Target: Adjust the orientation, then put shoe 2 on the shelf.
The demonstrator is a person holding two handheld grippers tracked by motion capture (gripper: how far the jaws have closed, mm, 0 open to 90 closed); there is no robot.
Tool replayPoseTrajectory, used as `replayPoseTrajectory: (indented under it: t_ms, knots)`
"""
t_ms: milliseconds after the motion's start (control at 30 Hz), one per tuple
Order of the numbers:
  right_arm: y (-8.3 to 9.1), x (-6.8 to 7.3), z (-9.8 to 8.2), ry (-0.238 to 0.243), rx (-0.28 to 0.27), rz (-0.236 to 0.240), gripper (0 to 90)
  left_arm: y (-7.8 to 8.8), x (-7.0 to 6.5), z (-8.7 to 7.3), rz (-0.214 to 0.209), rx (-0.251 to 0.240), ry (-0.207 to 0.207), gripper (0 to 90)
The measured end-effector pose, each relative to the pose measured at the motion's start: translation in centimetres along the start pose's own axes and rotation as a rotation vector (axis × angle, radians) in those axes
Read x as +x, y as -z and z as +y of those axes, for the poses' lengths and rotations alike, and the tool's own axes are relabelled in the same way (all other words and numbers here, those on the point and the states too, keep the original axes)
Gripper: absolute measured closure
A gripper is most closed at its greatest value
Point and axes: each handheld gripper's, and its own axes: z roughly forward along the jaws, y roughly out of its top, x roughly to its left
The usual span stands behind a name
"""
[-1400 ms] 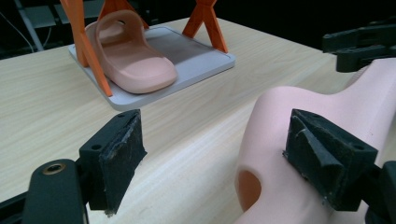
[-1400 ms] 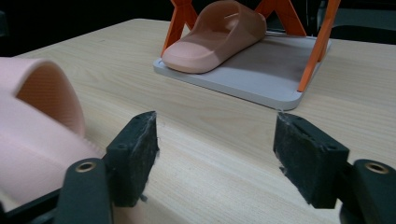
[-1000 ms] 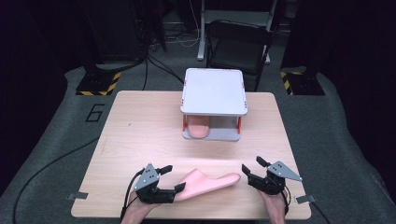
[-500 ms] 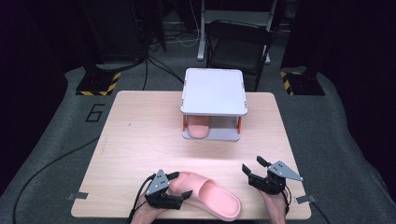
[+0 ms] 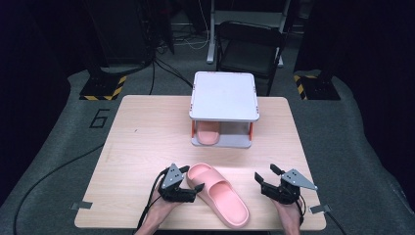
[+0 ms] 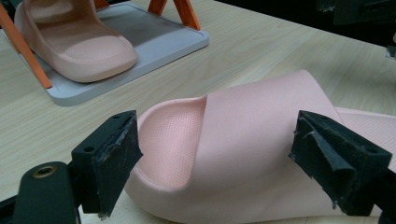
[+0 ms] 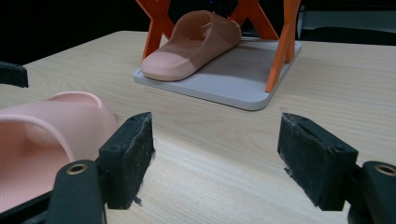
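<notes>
Rotated since before, pink slide lies on wooden table.

One mark could be read: a large numeral "6", printed in dark grey on the grey floor mat just off the far left corner of the table. Beyond the table, two black bases on the floor carried yellow-and-black warning stripes, one at each side, though these bore no words. The slippers, the small rack and the grippers showed no lettering or brand I could make out.
</notes>
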Motion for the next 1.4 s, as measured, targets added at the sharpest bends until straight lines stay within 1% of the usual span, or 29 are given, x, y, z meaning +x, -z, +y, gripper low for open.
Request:
replayPoseTrajectory:
  t_ms: [100, 167, 200, 233, 300, 367, 433, 467, 500, 533, 567, 600, 633, 667, 700, 733, 767, 800, 833, 933, 967, 1000, 1033, 1100, 1133, 1167, 1200, 1267, 1400]
  knots:
    - [0.1, -0.1, 0.0, -0.001, -0.004, -0.011, 26.4, 0.4, -0.2, -0.1, 0.007, 0.005, 0.001, 16.6]
    - [0.0, -0.1, -0.1, -0.007, -0.007, -0.004, 26.2, 1.1, -0.2, -0.1, 0.003, -0.023, -0.004, 17.7]
    - [0.0, -0.1, -0.1, -0.006, -0.006, -0.003, 26.2, 1.5, -0.2, -0.1, 0.005, -0.034, 0.007, 17.8]
    - [0.1, -0.1, 0.0, -0.001, -0.008, -0.006, 26.1, 2.1, 0.2, 0.0, 0.014, -0.043, 0.000, 17.8]
    - [0.1, 0.0, 0.0, -0.001, -0.013, -0.006, 25.3, 3.4, 1.0, -0.1, 0.048, -0.071, 0.024, 17.8]
    - [0.1, 0.1, 0.1, 0.003, -0.018, 0.000, 24.6, 4.8, 2.2, -0.1, 0.085, -0.102, 0.049, 17.8]
    - [0.0, 0.3, 0.1, 0.004, -0.021, -0.002, 22.7, 6.2, 3.7, -0.2, 0.139, -0.123, 0.063, 17.8]
    - [0.0, 0.3, 0.1, 0.004, -0.021, -0.002, 22.7, 6.2, 3.7, -0.2, 0.139, -0.123, 0.063, 17.7]
    - [-0.1, 0.5, 0.0, 0.009, -0.023, 0.007, 21.3, 7.4, 5.0, -0.5, 0.202, -0.140, 0.086, 17.8]
    - [-0.2, 0.7, 0.0, 0.014, -0.020, 0.011, 20.0, 8.0, 5.6, -0.7, 0.225, -0.152, 0.111, 17.8]
    - [-0.2, 0.7, 0.0, 0.014, -0.020, 0.011, 20.0, 8.0, 5.6, -0.7, 0.225, -0.152, 0.111, 17.8]
    - [-0.2, 0.9, 0.0, 0.017, -0.020, 0.014, 18.7, 8.8, 6.3, -0.9, 0.252, -0.164, 0.132, 17.8]
    - [-0.3, 1.4, -0.1, 0.023, -0.018, 0.034, 16.5, 9.7, 7.0, -1.2, 0.285, -0.187, 0.165, 17.8]
    - [-0.3, 1.4, -0.1, 0.023, -0.018, 0.034, 16.5, 9.7, 7.0, -1.2, 0.285, -0.187, 0.165, 17.8]
    - [-0.6, 2.1, -0.2, 0.041, -0.019, 0.070, 14.7, 10.6, 7.7, -1.4, 0.317, -0.191, 0.180, 17.8]
    - [-0.8, 2.3, -0.2, 0.045, -0.015, 0.085, 14.8, 10.9, 8.0, -1.4, 0.328, -0.202, 0.186, 17.8]
    - [-0.8, 2.3, -0.2, 0.045, -0.015, 0.085, 14.8, 10.9, 8.0, -1.4, 0.328, -0.202, 0.186, 17.8]
    - [-1.2, 3.2, -0.2, 0.064, 0.001, 0.119, 15.4, 11.6, 8.4, -1.4, 0.345, -0.214, 0.197, 17.8]
    - [-1.5, 3.4, -0.2, 0.077, 0.002, 0.131, 16.3, 11.8, 8.5, -1.4, 0.351, -0.218, 0.200, 17.8]
    - [-2.3, 4.5, -0.5, 0.099, 0.037, 0.187, 20.5, 12.1, 8.7, -1.3, 0.355, -0.219, 0.196, 17.9]
    - [-2.3, 4.5, -0.5, 0.099, 0.037, 0.187, 20.5, 12.1, 8.8, -1.4, 0.363, -0.225, 0.202, 17.9]
    - [-3.0, 5.2, -0.9, 0.111, 0.087, 0.224, 27.3, 12.1, 8.9, -1.5, 0.367, -0.230, 0.212, 18.1]
    - [-3.5, 5.4, -1.1, 0.137, 0.101, 0.246, 30.8, 12.1, 8.9, -1.6, 0.366, -0.230, 0.212, 18.1]
    - [-4.1, 5.8, -1.3, 0.150, 0.146, 0.284, 34.5, 12.1, 8.9, -1.6, 0.364, -0.222, 0.203, 18.2]
    - [-4.1, 5.8, -1.3, 0.150, 0.146, 0.284, 34.5, 12.1, 8.9, -1.6, 0.364, -0.222, 0.203, 18.2]
    - [-4.7, 6.1, -1.4, 0.164, 0.187, 0.311, 38.9, 12.1, 9.0, -1.6, 0.363, -0.224, 0.200, 18.3]
    - [-5.1, 6.2, -1.5, 0.170, 0.199, 0.324, 40.1, 12.1, 9.0, -1.6, 0.362, -0.222, 0.201, 18.3]
    - [-5.7, 6.3, -1.5, 0.172, 0.227, 0.335, 46.4, 12.1, 9.1, -1.6, 0.363, -0.218, 0.205, 18.3]
    - [-6.5, 6.5, -1.4, 0.197, 0.260, 0.344, 52.1, 12.0, 9.1, -1.6, 0.363, -0.216, 0.202, 18.7]
